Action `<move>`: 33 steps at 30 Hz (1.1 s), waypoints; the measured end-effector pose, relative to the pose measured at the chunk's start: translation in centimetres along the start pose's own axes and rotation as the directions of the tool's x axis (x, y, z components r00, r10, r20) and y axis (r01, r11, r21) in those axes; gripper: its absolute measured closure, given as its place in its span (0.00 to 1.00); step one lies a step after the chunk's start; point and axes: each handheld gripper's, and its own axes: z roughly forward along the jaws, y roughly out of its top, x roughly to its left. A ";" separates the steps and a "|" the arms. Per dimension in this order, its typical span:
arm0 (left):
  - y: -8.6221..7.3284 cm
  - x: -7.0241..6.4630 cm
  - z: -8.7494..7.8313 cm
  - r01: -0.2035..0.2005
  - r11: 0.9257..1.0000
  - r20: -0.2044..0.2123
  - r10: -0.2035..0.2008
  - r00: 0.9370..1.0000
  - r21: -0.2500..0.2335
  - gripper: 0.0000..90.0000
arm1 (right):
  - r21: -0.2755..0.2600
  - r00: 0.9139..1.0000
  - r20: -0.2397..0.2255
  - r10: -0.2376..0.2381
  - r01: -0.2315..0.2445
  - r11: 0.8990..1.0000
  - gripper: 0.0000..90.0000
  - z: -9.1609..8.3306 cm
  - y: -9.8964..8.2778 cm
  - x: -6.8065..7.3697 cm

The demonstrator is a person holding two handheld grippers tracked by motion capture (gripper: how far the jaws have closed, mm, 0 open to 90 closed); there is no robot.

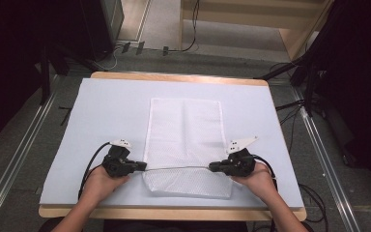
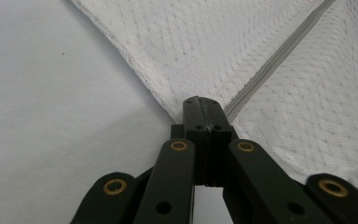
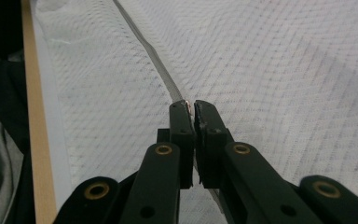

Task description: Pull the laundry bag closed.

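Holding the near edge of a white mesh cloth (image 1: pixel 183 140), both claws were closed tight on it: the left claw (image 1: pixel 142 166) pinched the near left corner and the right claw (image 1: pixel 212 167) pinched the near right corner. The edge between them was lifted off the worktop and pulled into a thin, almost straight line. In the left claw view the jaws met with the cloth corner (image 2: pixel 200 70) caught at their tips. In the right claw view the jaws were also together, with the edge of the cloth (image 3: pixel 168 84) running out from between them.

The cloth lay in the middle of the worktop, its far part flat, with a faint lengthwise crease, and its near part raised. By my judgement it is very light, thin and soft, so it will sag and fold wherever it is not held. The woven texture should give the pads some grip. The corners seem the right places to hold, because a tight edge keeps the fold straight.

The worktop (image 1: pixel 111 111) had a pale blue-grey cover, smooth and plain, with a wooden rim (image 1: pixel 174 76) visible at its far and near sides. Around it, the grey floor carried metal rails (image 1: pixel 24 140) and loose cables (image 1: pixel 290 108); dark stands stood at both sides.
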 end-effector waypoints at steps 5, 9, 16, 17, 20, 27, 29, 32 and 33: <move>0.0 0.0 0.0 -0.001 1.000 0.000 0.001 1.000 -0.001 1.00 | 0.006 1.000 -0.004 0.003 -0.003 1.000 0.98 -0.1 -0.1 0.0; 0.0 0.0 0.0 -0.001 1.000 0.000 0.001 1.000 -0.001 1.00 | 0.009 1.000 -0.005 0.000 0.000 1.000 0.98 -0.1 -0.1 0.0; 0.0 0.0 0.0 -0.003 1.000 -0.001 0.003 1.000 0.000 1.00 | 0.014 1.000 -0.001 0.007 -0.007 1.000 0.99 -0.2 -0.2 -0.2; 0.0 0.0 0.0 -0.003 1.000 0.000 0.003 1.000 0.001 1.00 | 0.017 1.000 -0.002 0.006 -0.006 1.000 0.99 -0.3 -0.3 -0.2; 0.0 0.0 0.0 -0.002 1.000 0.000 0.002 1.000 0.000 1.00 | 0.016 1.000 0.004 0.011 -0.011 1.000 0.99 -0.6 -0.6 -0.4; 0.0 0.0 0.0 -0.003 1.000 0.001 0.003 1.000 0.000 1.00 | 0.015 1.000 0.011 0.002 -0.002 1.000 0.99 -1.7 -1.4 -0.8; 0.0 0.0 0.0 -0.003 1.000 0.000 0.003 1.000 0.000 1.00 | 0.018 1.000 0.013 0.001 -0.002 1.000 0.99 -1.9 -1.6 -0.9; 0.0 0.0 0.0 -0.002 1.000 0.002 0.002 1.000 0.000 1.00 | 0.024 1.000 0.014 0.014 -0.014 1.000 0.99 -2.3 -2.2 -1.2; 0.0 0.0 0.0 -0.002 1.000 0.002 0.002 1.000 0.000 1.00 | 0.017 1.000 0.010 0.014 -0.014 1.000 0.99 -2.5 -2.3 -1.3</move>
